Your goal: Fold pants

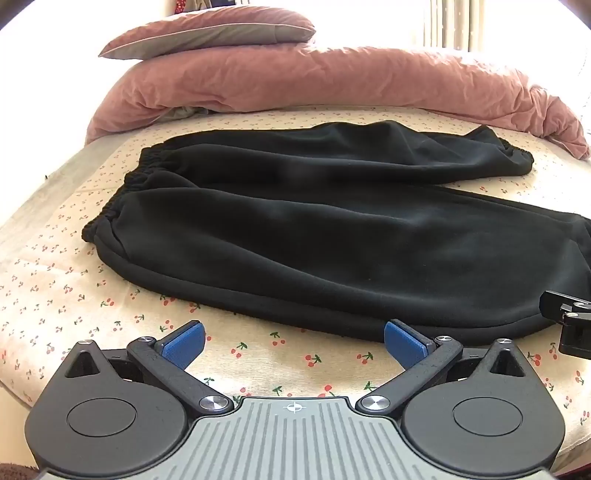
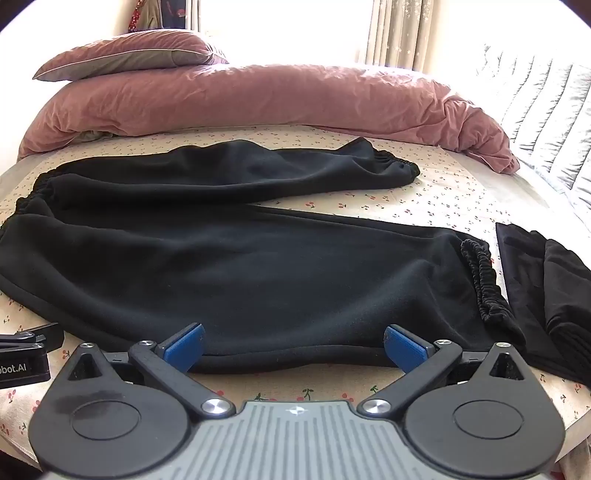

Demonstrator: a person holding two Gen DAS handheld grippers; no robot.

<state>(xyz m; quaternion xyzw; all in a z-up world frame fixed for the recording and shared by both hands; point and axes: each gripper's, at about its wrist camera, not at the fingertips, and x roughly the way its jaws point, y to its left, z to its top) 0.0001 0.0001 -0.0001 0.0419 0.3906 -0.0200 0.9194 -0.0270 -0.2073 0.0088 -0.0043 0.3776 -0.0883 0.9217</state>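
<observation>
Left hand-held gripper [image 1: 294, 341] is spread wide, blue pads [image 1: 183, 345] empty, hovering over bare sheet at the bed's near edge, just short of the pants hem line. Right hand-held gripper [image 2: 294, 343] is also spread wide and grips nothing; its pads straddle the near edge of the lower leg, cloth between them but not pinched.

Largest to smallest:
- bed [image 1: 55, 236], cherry-print sheet, carries everything.
- pink duvet [image 1: 295, 81] bunched along the far edge, pillow [image 1: 207, 33] on top at the far left corner.
- pants [image 1: 295, 229], black, laid flat across the middle of the bed: elastic waistband [image 1: 125, 192] toward the left edge, both legs running toward the right edge, splayed apart with sheet showing between them.
- cuffs: far leg's cuff [image 2: 391, 162] toward the far right, near leg's cuff [image 2: 480, 284] near the right edge.

Progress, judged: basically at the start. Pants are spread but no fold is visible; legs not yet laid over each other, no lengthwise or crosswise fold done. All folds remain. Likely first step is gripping the near leg's edge and bringing it over the far leg.

View differences:
- Right wrist shows the near cuff, plus a stack of dark folded garments [image 2: 546, 295] at the right edge, just beside that cuff. Left wrist shows neither.
- Left wrist shows the full waistband and the bed's left edge clearly; in right wrist the waistband is at the frame's left margin.
- Each view catches a sliver of the other gripper at its side.
</observation>
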